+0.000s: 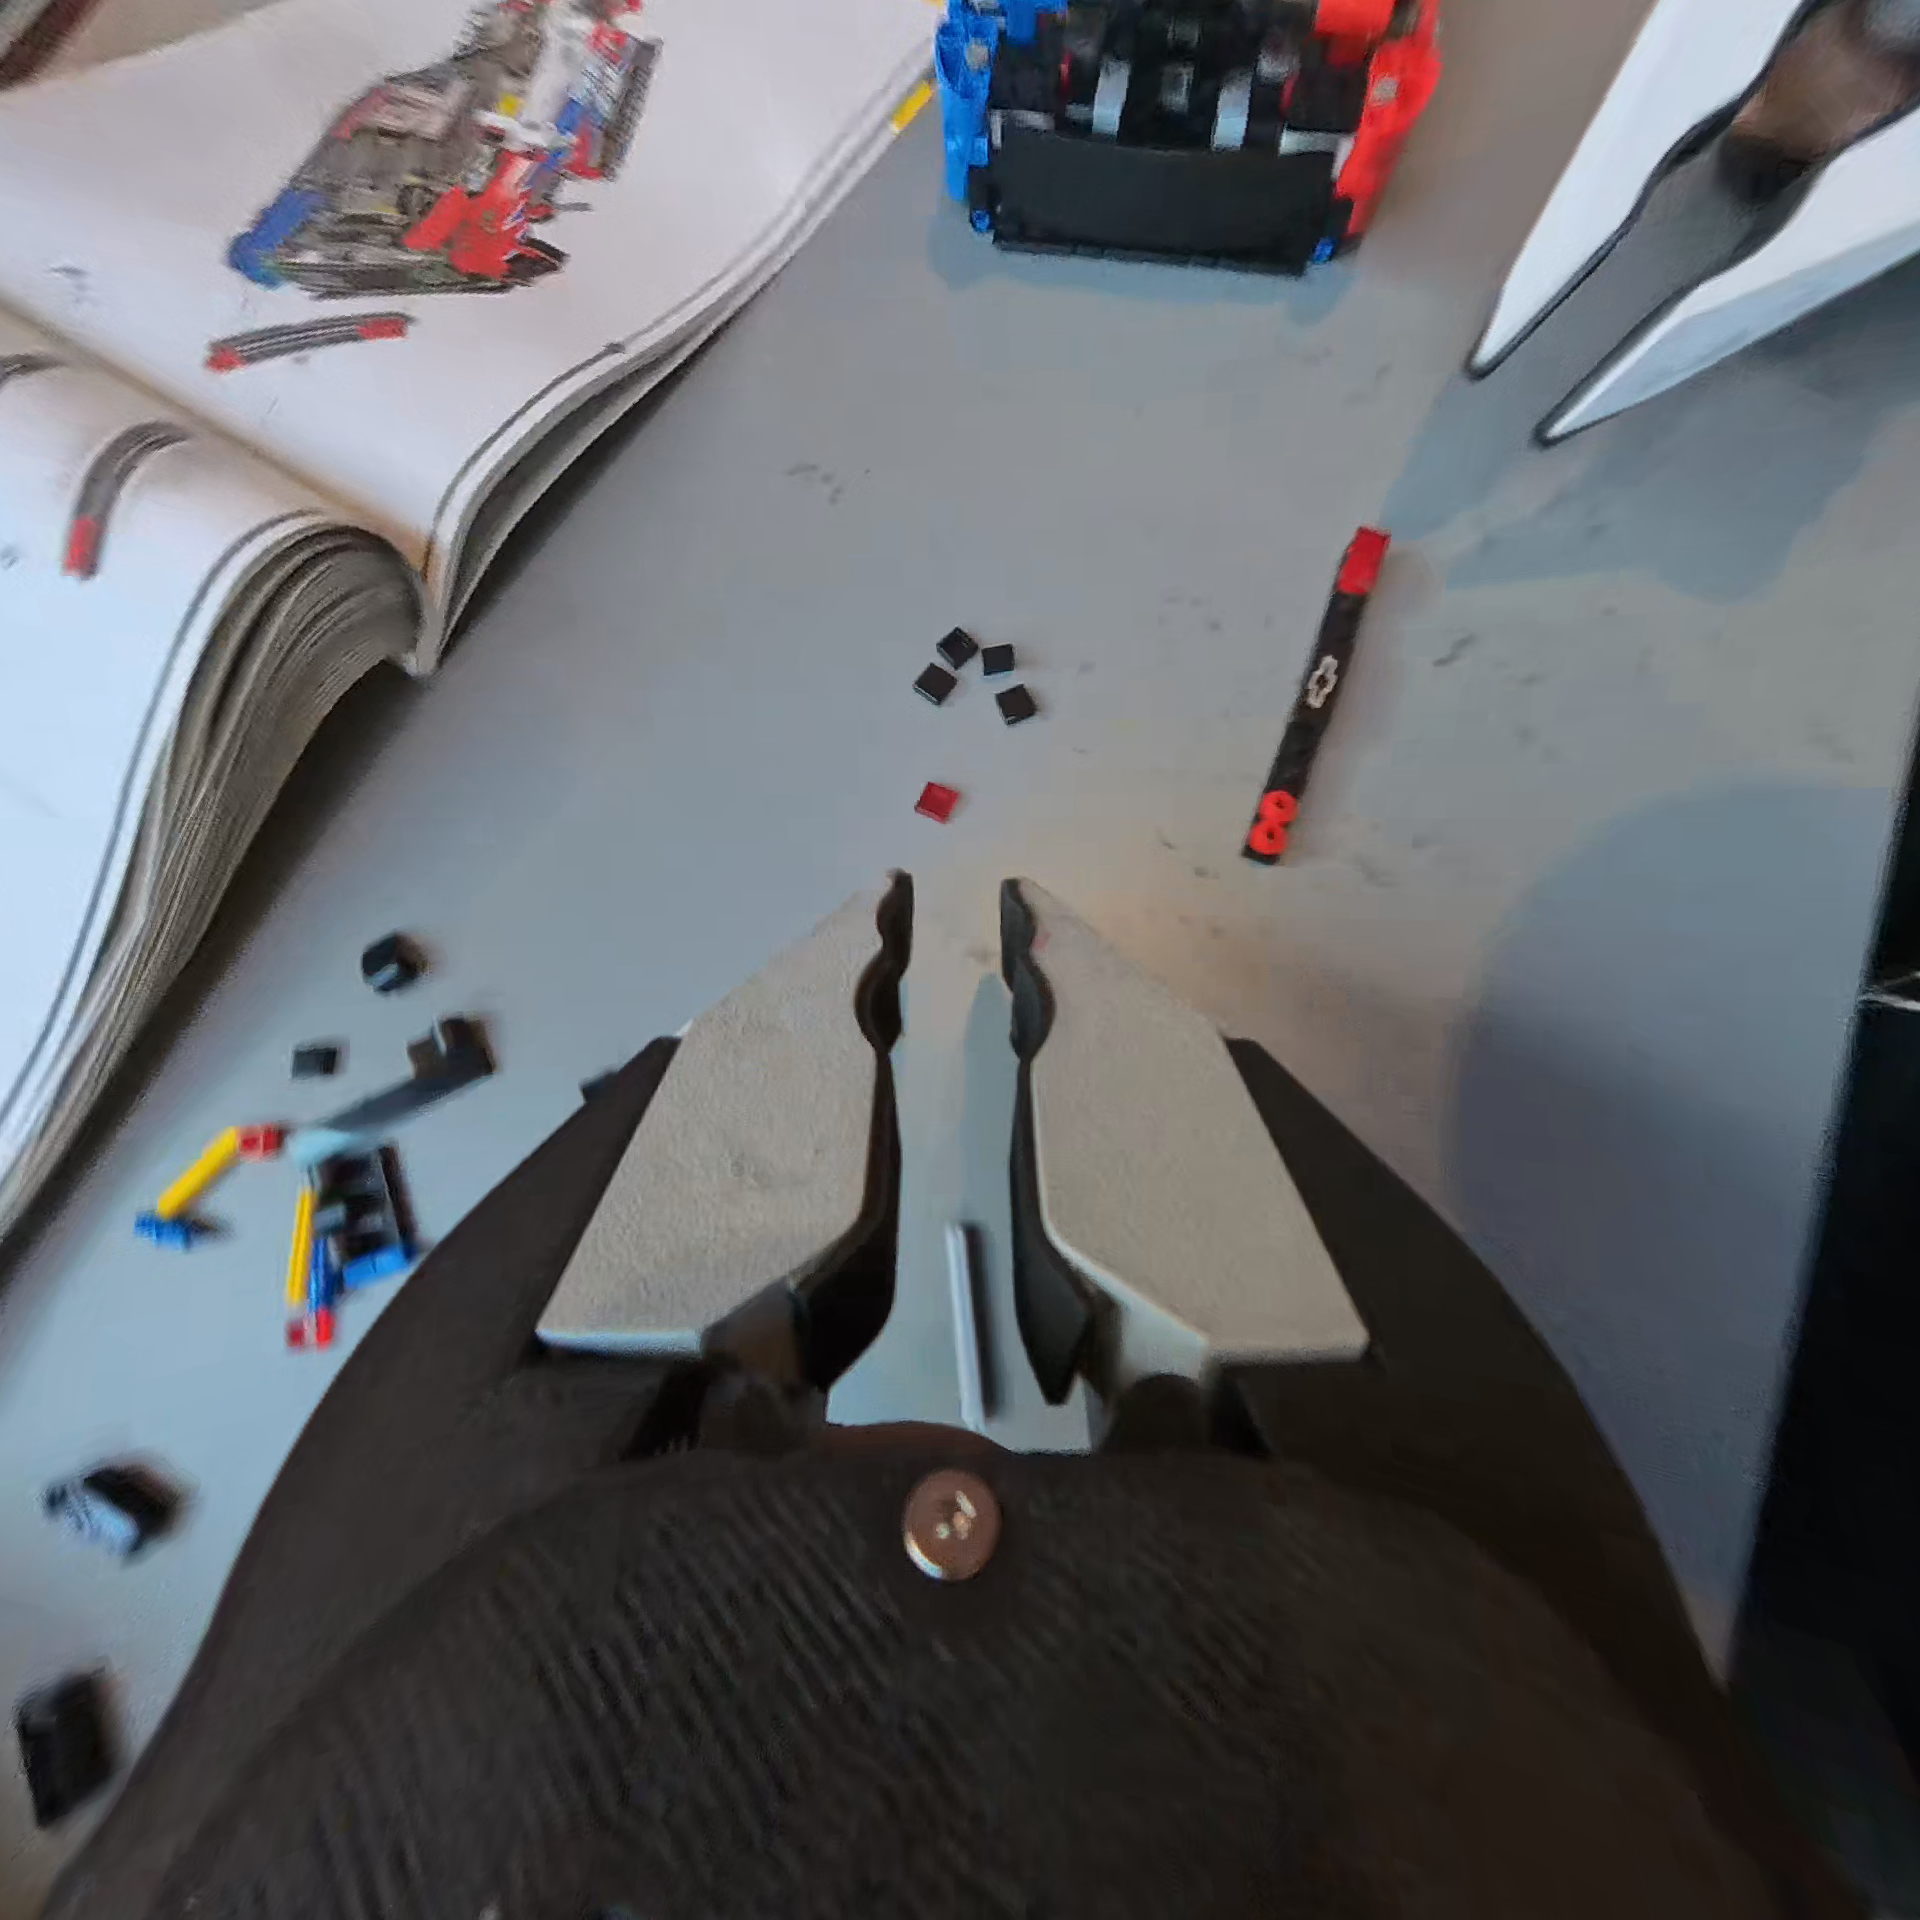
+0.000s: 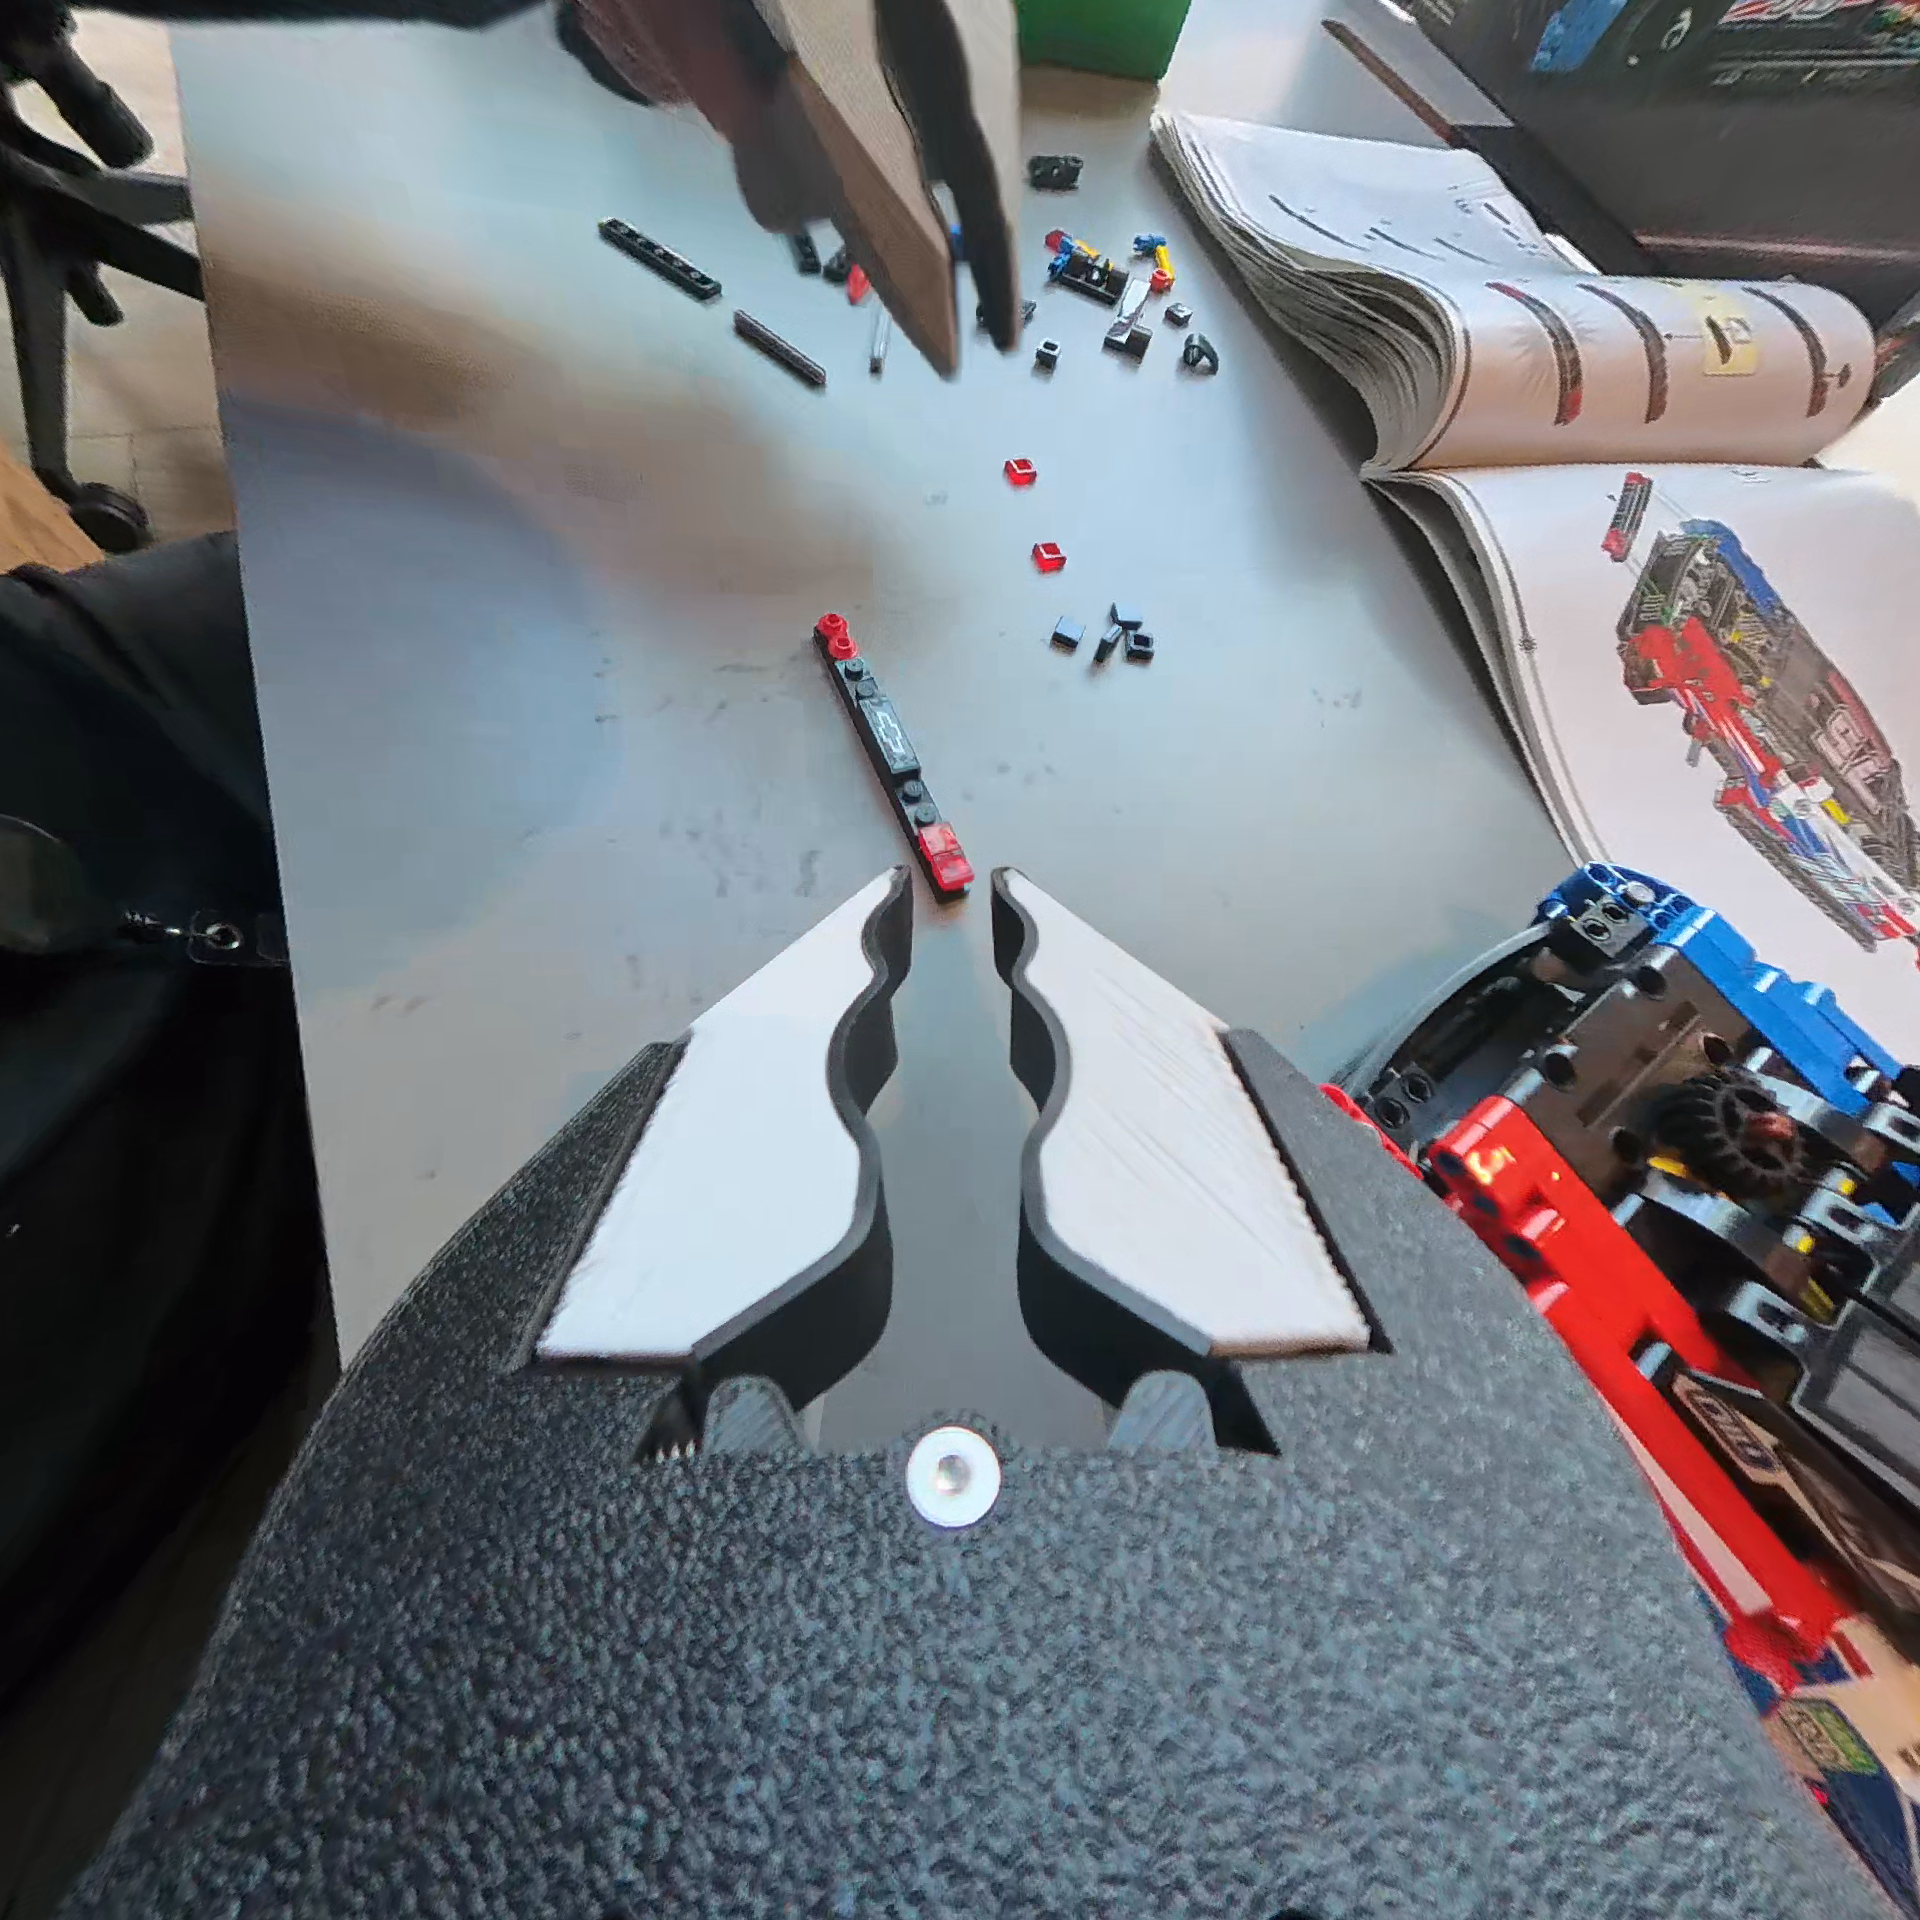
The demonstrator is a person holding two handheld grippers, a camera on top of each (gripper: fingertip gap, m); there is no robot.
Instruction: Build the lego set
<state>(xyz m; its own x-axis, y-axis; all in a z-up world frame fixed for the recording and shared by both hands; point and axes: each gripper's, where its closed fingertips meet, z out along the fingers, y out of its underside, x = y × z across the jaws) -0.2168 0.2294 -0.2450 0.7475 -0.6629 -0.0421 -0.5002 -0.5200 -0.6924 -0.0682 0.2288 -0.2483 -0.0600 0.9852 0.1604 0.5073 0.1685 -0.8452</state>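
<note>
Both our grippers hold nothing: our left gripper (image 1: 956, 883) hangs with a narrow gap just short of a red tile (image 1: 937, 800), and our right gripper (image 2: 951, 878) is narrowly parted at the red end of the long black strip (image 2: 894, 753) on the grey table (image 2: 520, 727). Four black tiles (image 1: 975, 673) lie beyond the red one. Farther off stand the half-built car (image 1: 1174, 125) and open instruction book (image 1: 364, 312).
</note>
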